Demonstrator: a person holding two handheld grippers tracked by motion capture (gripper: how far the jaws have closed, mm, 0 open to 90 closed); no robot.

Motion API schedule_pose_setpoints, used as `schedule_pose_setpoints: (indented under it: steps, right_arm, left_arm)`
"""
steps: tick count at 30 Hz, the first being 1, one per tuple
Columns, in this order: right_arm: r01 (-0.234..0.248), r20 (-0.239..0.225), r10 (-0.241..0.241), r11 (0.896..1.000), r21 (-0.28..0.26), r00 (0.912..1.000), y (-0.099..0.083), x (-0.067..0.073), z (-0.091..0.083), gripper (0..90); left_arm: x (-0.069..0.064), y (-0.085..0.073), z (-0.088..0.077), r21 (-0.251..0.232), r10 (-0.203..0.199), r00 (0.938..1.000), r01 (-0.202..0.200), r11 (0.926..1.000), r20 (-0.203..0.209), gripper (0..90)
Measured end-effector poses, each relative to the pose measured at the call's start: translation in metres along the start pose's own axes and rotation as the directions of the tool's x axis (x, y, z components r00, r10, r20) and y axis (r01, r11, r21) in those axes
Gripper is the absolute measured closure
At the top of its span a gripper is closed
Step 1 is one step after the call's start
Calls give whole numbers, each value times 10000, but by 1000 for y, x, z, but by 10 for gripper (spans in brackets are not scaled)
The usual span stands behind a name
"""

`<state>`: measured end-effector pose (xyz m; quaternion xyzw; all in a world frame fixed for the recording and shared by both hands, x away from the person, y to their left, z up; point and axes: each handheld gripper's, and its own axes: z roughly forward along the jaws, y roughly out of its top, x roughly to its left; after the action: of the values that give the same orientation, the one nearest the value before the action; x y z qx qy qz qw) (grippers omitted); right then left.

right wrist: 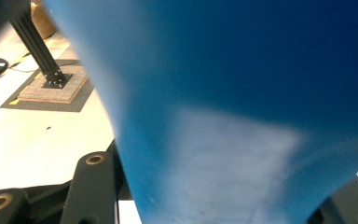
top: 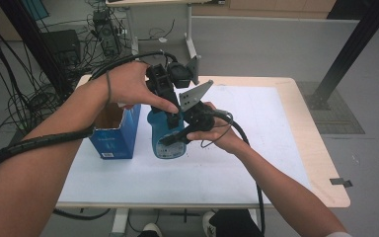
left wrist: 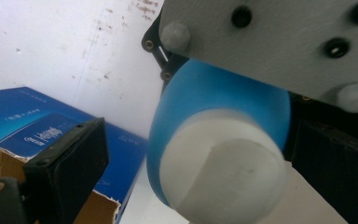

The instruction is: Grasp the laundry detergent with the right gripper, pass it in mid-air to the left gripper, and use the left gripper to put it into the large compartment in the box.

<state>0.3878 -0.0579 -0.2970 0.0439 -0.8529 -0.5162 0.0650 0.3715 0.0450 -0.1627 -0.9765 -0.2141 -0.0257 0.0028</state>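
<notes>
Near the middle of the white-covered table we are working on a blue plastic bottle with a white cap, standing just right of an open blue cardboard box. We judge the step in hand to be gripping the bottle with both tools, perhaps to lift it toward the box or to work its cap; which one, we cannot say.

Our right gripper comes in from the side, its jaws set around the bottle's body, closed on it as far as we can tell. In the right gripper view the blue wall sits tight between the jaws. Our left gripper hangs over the top, and its jaws stand apart on either side of the white cap, not touching it.

Next, we would close the left jaws on the cap squarely, keeping the bottle upright.
</notes>
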Motion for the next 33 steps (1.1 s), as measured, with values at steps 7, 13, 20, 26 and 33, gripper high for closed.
schedule_pose_setpoints:
  steps: [7,13,20,26,33]
  right_arm:
    - [26,-37,-26,10000,0,10000,0,1,0,440]
    - [-34,-38,34,10000,-18,10000,0,1,-1,440]
    - [-208,-11,208,9998,49,9998,1,3,-4,440]
    - [234,42,-233,9995,-230,9997,1,0,-3,441]
    - [305,13,-304,9992,-257,9995,1,1,-5,441]
  left_arm:
    - [0,0,3,-266,-61,10000,59,9996,-62,46]
    - [-2,1,4,-262,118,9999,-116,9996,57,48]
    - [-3,3,6,-263,139,9999,-138,9996,46,47]
    - [-4,4,6,-159,234,9997,-234,9996,7,51]
    - [-5,5,9,-88,310,9995,-311,9995,-64,53]
